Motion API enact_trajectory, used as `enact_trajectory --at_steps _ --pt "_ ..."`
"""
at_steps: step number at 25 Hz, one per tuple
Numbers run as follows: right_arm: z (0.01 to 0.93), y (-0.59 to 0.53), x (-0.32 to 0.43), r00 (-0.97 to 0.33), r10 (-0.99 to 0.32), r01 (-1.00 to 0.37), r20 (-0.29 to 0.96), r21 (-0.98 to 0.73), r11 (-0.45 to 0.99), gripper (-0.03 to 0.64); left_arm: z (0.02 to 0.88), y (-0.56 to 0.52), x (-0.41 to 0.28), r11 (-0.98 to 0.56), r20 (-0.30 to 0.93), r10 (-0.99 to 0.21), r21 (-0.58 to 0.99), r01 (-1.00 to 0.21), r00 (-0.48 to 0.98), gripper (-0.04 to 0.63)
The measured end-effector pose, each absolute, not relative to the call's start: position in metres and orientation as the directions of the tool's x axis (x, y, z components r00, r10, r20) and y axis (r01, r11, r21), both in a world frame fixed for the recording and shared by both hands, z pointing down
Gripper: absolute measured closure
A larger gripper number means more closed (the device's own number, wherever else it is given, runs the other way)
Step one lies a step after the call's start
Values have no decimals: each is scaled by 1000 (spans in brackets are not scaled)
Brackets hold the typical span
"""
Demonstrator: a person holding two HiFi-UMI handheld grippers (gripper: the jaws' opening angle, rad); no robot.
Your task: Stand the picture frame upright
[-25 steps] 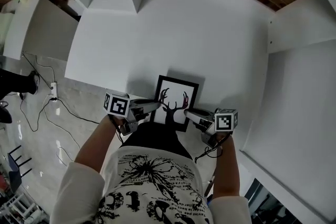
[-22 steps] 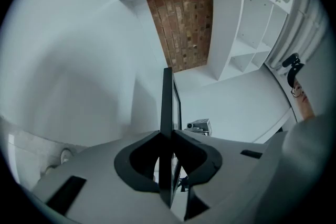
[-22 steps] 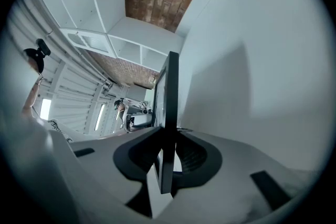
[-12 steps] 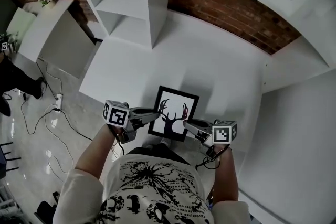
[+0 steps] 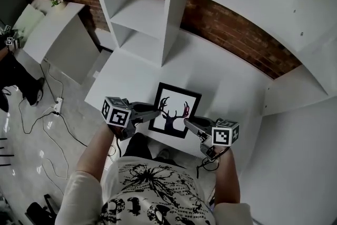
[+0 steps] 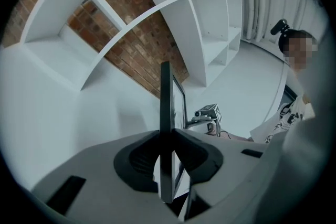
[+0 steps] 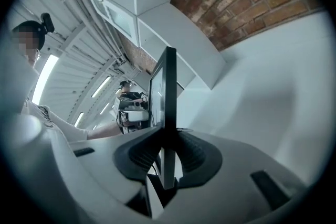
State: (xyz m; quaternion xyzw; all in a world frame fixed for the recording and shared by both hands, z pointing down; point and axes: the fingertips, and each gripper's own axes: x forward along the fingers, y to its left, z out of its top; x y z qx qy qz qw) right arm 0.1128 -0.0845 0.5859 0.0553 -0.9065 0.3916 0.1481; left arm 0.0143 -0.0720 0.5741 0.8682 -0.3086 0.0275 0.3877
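picture frame (image 5: 175, 110) pinched by side edges: left gripper (image 5: 156, 109) clamped on left edge, right gripper (image 5: 187, 123) clamped on right, both equally near. frame sits between them at desk (image 5: 226, 76) front, long axis running away toward brick wall (image 5: 237, 34). guessing top tips up from here.

Open white surface (image 5: 231, 81) spreads behind and to the right of the picture frame (image 5: 175, 110). The shelf unit's upright panel (image 5: 172, 29) stands far left, the brick wall (image 5: 237, 34) closes the back, and a white side board (image 5: 300, 92) hems the right.

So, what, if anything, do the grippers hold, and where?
The picture frame: left gripper on its left edge, right gripper on its right edge.
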Motion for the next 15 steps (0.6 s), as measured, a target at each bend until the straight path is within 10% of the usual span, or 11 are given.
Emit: enact_trajectory --at_steps 15 --pt "643 -97 109 -957 -191 -283 220 -548 787 523 624 -95 11 -657 385 -512 401 -639 768 494"
